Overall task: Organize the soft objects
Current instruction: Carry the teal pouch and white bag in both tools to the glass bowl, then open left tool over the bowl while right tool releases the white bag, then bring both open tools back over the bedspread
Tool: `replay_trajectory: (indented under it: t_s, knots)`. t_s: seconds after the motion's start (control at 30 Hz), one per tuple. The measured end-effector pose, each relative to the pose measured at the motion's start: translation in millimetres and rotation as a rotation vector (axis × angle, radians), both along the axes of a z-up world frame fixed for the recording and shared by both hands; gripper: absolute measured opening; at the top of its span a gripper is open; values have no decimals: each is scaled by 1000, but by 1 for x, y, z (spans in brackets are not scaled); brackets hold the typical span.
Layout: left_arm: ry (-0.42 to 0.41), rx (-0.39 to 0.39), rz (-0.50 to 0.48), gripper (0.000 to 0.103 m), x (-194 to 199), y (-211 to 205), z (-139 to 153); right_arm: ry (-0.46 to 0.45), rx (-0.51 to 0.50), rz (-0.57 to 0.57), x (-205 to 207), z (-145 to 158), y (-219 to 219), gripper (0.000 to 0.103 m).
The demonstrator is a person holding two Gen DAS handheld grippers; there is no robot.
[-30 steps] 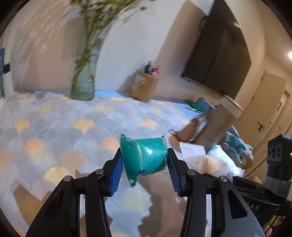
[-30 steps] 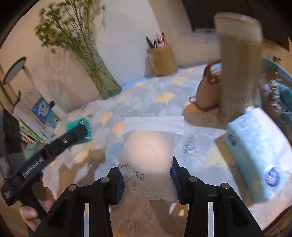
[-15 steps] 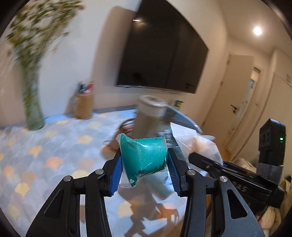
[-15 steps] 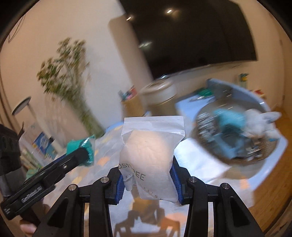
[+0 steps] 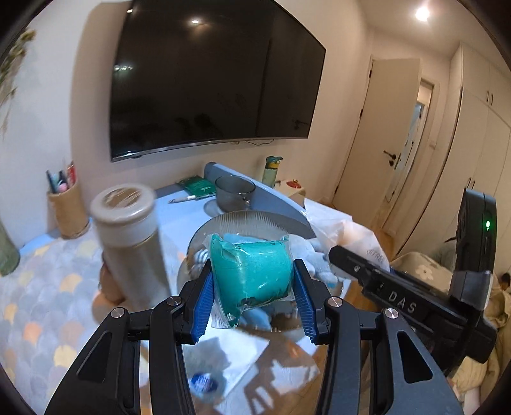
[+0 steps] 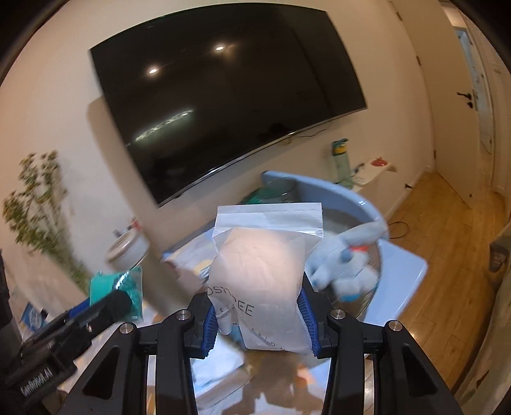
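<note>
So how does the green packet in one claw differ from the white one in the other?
The teal packet is vivid green in clear wrap; the white pouch is frosted, with printed letters. The teal packet lies sideways, the white pouch stands upright with a zip strip on top. Both are soft and squeezed between blue pads.

wrist cams forward, angled down | close | shared: television (image 5: 207,86), bowl (image 6: 373,255)

Warm indoor light comes from a ceiling lamp (image 5: 422,13) — its glare repeats as bright spots on the dark television (image 6: 223,105). Fisheye bending curves the walls toward black corners. The flask (image 5: 127,242) and plant (image 6: 41,204) smear with blur — shadows fall on the table (image 5: 41,287).
</note>
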State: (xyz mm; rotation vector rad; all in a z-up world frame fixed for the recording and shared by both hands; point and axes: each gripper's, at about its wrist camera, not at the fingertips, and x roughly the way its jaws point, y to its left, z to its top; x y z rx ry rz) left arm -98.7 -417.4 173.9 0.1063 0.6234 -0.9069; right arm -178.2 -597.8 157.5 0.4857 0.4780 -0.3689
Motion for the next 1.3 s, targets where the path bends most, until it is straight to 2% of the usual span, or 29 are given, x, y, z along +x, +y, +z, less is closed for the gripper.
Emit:
replay_trajectory:
  t_s: [0.3,0.5,0.57,0.63,0.67,0.7,0.73,0.8,1.03,1.3]
  knots:
    - [17,67,18,43,33,-48,-19,85,77,-39,45,-15,-68,42]
    - [18,92,18,44,40,-72,-27,120,110,-31,69,-22,-87,42]
    - [3,104,19,47,42,-79,-29,121,107,-30,77,-22,-90,43]
    - [-21,121,27,58,45,-86,-32,121,129,-15,85,-23,-94,54]
    - [-26,125,18,65,46,-90,-33,120,138,-4,90,-25,-96,68]
    - [-32,132,13,79,48,-92,-34,124,137,6,94,-26,-98,73]
    - [-37,135,14,85,48,-94,-35,141,129,17,99,-28,-100,73]
    - [-33,140,4,86,48,-92,-38,162,131,22,100,-30,-102,73]
    - [10,117,-55,86,30,-70,-33,104,166,36,71,-24,-97,73]
    - [-27,49,-20,86,4,5,3,54,114,110,53,6,-43,73]
